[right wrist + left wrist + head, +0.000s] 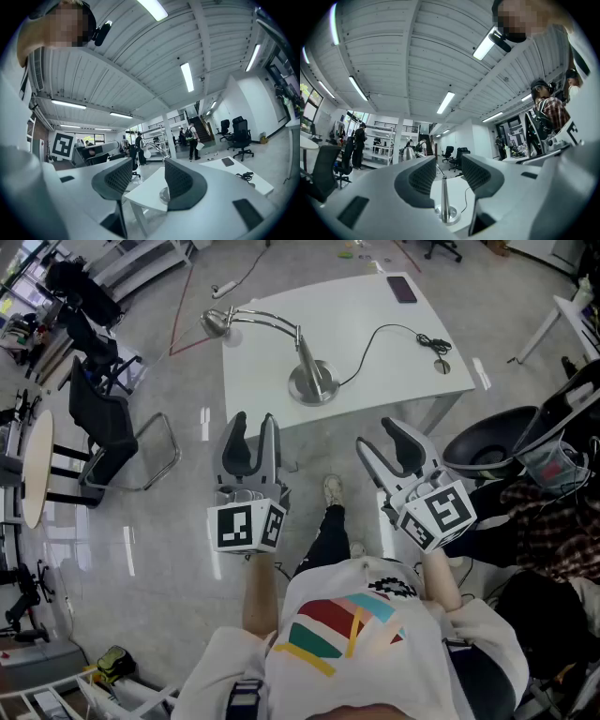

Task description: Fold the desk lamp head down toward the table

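The left arm (259, 589) reaches straight out from the person's body, and the left claw (253, 423) at its end points forward at the counter (375, 310), tipped up only a tiny bit. Its two jaws stand wide apart and hold nothing. In the left gripper view the thin pole and round foot of the desk lamp (304, 352) show in the gap between the jaws, but the lamp is farther off and nothing touches it. The lamp stands on the near left part of the white counter, in front of the left claw and a little to its right. Its bent neck leans over to the left, so the lamp head (217, 322) hangs out past the counter's left edge. A black cord (394, 329) runs from the foot across to the right. The right arm (441, 579) also reaches forward, and the right claw (377, 435) is held flat, turned a little to the left toward the lamp. Its jaws are wide apart too, with nothing in them. The lamp is in front of this claw and off to its left, and both claws stop short of the counter's near edge.
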Tool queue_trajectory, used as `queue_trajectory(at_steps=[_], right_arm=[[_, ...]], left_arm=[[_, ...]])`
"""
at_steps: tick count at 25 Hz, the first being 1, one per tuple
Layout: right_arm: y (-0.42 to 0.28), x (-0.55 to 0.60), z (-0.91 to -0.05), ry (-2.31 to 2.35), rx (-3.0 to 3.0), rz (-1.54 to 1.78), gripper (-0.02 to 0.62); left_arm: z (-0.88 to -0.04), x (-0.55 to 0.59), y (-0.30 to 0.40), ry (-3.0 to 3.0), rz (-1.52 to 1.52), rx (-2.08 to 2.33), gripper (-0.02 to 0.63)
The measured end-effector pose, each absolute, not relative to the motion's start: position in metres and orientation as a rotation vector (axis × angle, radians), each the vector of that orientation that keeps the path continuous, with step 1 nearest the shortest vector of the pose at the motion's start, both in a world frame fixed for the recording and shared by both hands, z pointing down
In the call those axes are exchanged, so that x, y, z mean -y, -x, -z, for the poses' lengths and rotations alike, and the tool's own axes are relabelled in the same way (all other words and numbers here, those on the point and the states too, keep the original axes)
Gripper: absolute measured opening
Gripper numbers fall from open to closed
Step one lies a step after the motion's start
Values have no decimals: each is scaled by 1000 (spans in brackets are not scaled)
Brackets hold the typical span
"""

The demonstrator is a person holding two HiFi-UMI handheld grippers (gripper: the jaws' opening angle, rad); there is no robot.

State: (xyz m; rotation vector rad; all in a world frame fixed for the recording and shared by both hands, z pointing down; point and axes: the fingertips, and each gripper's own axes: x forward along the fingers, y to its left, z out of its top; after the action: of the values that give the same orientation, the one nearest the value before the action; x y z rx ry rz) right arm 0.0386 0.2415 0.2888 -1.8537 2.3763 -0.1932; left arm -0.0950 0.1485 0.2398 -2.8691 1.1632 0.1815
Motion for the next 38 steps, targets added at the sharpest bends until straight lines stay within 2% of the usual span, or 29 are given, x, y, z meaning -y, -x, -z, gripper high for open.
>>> queue_trajectory(at_steps=[7, 17, 22, 27, 30, 31, 34, 38], right_arm=[[-55, -119, -282, 1813, -2515, 173, 221], [-40, 57, -249, 1395, -2760, 216, 219], [-20, 92, -253, 1173, -2864, 276, 219], [-6, 100, -264, 1031, -3048, 194, 219], [1, 97, -262, 926, -3107, 176, 219], [2, 99, -262, 903, -3120, 169, 219], [4, 104, -264, 868, -3149, 159, 158], [6, 105, -267, 829, -3201, 206, 158]], left_arm=[[-241, -38, 87, 2786, -221, -1275, 198], [-226, 83, 69, 2776, -92, -1210, 198], [-234, 101, 65, 2809, -73, -1253, 196], [-237, 107, 50, 2804, 40, -1241, 191], [-238, 111, 53, 2785, 89, -1310, 102], [-237, 112, 55, 2780, 86, -1325, 101], [-237, 114, 57, 2773, 75, -1362, 100], [-242, 113, 57, 2747, 177, -1359, 95]])
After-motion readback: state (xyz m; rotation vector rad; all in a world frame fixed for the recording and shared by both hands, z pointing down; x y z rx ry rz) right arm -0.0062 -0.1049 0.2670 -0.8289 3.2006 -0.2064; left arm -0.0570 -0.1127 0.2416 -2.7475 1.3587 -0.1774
